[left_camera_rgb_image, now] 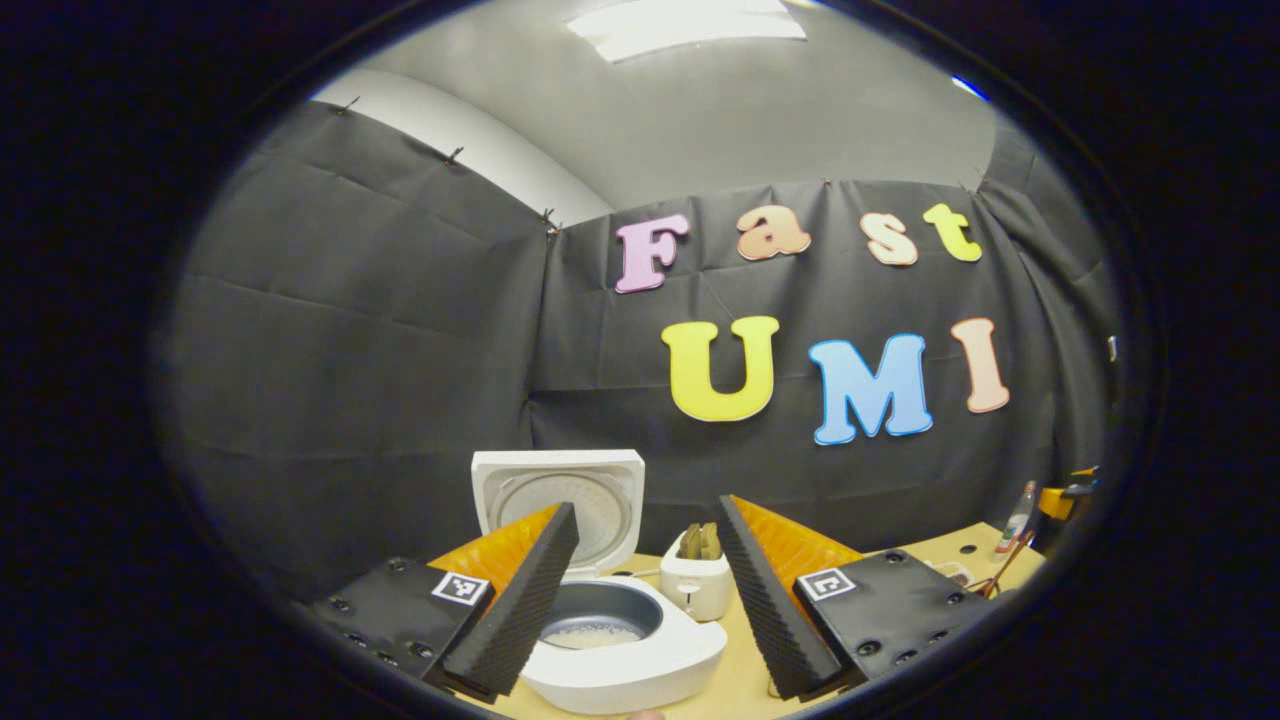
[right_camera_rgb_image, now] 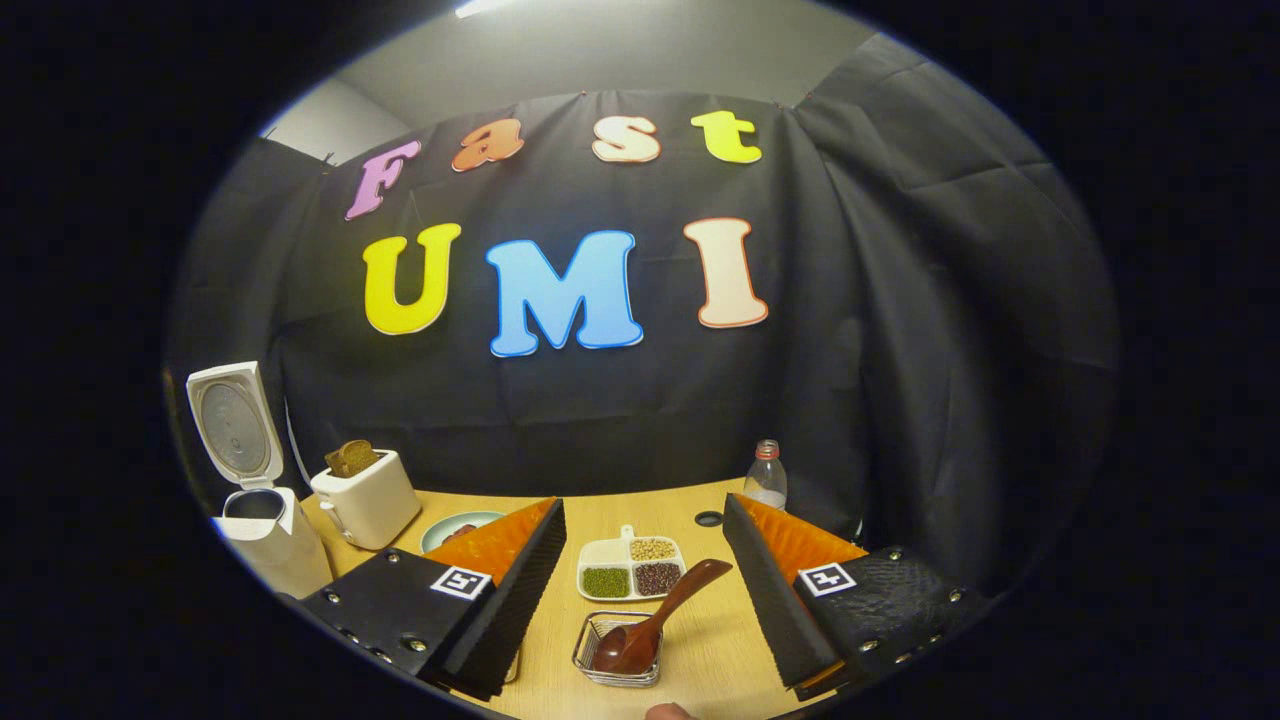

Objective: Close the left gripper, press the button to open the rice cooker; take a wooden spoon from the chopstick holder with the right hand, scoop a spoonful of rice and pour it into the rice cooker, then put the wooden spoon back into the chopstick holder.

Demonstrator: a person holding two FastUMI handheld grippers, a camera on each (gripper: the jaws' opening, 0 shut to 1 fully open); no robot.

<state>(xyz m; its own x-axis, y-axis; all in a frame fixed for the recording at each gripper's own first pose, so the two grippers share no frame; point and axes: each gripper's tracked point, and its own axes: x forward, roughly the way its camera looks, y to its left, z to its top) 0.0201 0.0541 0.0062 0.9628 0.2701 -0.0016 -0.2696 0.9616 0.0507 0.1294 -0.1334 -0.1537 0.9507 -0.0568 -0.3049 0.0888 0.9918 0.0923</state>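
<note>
The white rice cooker (left_camera_rgb_image: 640, 665) stands just ahead of my left gripper (left_camera_rgb_image: 645, 600), its lid (left_camera_rgb_image: 557, 500) raised and white rice (left_camera_rgb_image: 595, 635) lying in the dark pot. This gripper is open and holds nothing. In the right gripper view, the cooker (right_camera_rgb_image: 262, 545) is at the far left with its lid (right_camera_rgb_image: 235, 425) up. The wooden spoon (right_camera_rgb_image: 655, 612) rests bowl-down in the wire chopstick holder (right_camera_rgb_image: 618, 652), handle leaning up to the right. My right gripper (right_camera_rgb_image: 640, 600) hovers open around it, fingers apart from the spoon.
A white toaster (right_camera_rgb_image: 365, 497) with bread stands right of the cooker, also seen as the toaster (left_camera_rgb_image: 697, 582). A divided dish (right_camera_rgb_image: 632, 568) of grains, a plate (right_camera_rgb_image: 462, 527) and a bottle (right_camera_rgb_image: 767, 476) stand on the wooden table (right_camera_rgb_image: 715, 650).
</note>
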